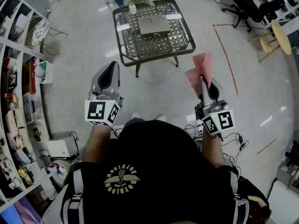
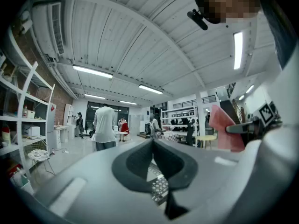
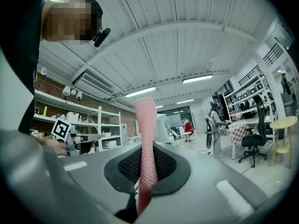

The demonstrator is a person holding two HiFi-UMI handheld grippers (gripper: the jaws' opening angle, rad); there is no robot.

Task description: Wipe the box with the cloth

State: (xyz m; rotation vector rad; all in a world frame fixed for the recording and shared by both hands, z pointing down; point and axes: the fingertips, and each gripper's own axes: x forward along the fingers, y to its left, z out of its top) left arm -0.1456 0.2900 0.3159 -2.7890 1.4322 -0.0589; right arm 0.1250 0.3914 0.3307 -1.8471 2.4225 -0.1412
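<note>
A flat olive-grey box [image 1: 154, 25] lies on a dark lattice-top table [image 1: 182, 43] ahead of me in the head view. My right gripper [image 1: 202, 79] is shut on a pink cloth [image 1: 199, 69], which stands up from its jaws; in the right gripper view the pink cloth [image 3: 145, 143] rises between the closed pads. My left gripper [image 1: 112, 68] is shut with nothing in it, held level with the right one, well short of the table. In the left gripper view the pink cloth [image 2: 223, 129] shows at the right, and the table top peeks through the slit below the jaws.
White shelving [image 1: 18, 92] crowded with items runs down the left. A small white pot with flowers [image 1: 135, 0] sits at the table's far edge. Red tape lines [image 1: 228, 57] mark the floor at right, near a black office chair [image 1: 247, 8] and wooden stool [image 1: 275, 36]. People stand farther back.
</note>
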